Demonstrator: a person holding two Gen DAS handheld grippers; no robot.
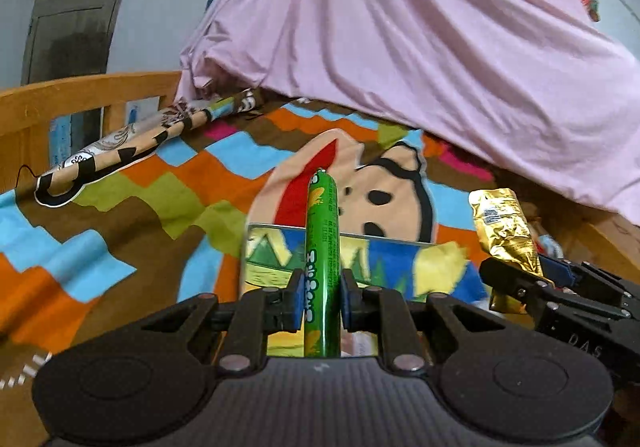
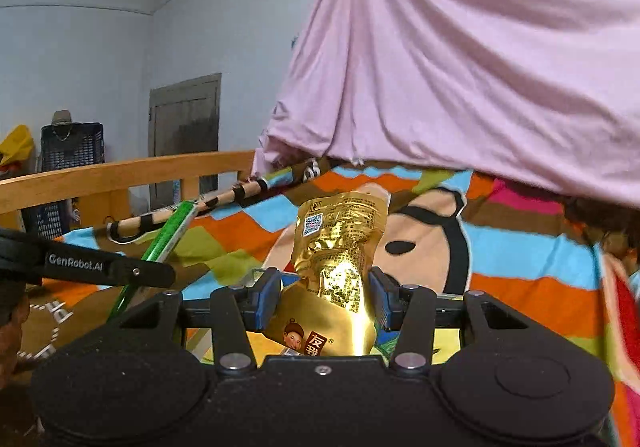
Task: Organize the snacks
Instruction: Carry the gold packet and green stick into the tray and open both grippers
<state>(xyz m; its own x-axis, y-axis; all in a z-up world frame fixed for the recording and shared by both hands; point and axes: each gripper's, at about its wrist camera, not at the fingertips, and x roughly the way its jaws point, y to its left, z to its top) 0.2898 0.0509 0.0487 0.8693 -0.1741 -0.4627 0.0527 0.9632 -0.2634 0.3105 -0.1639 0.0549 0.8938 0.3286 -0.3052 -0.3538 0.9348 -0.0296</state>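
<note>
Here we hold two snacks clear of the bed. Our left gripper (image 1: pixel 320 297) has its jaws pressed on a green stick snack (image 1: pixel 322 247), which runs straight out past the pads (image 1: pixel 294 297). Our right gripper (image 2: pixel 324 301) pinches a gold foil pouch (image 2: pixel 338 255) at its waist, top end forward. The left view alone shows a picture-printed box (image 1: pixel 380 267) just beyond and below its jaws, and the pouch off to their right. The right view alone shows the pouch's printed label, the green stick slanting off to the left of its jaws, and a dark crate (image 2: pixel 72 147) far left. Beyond both: a colourful blanket (image 1: pixel 120 207), a rolled patterned sheet (image 1: pixel 132 143), a wooden rail (image 2: pixel 120 175), a pink cloth (image 2: pixel 460 67).
</note>
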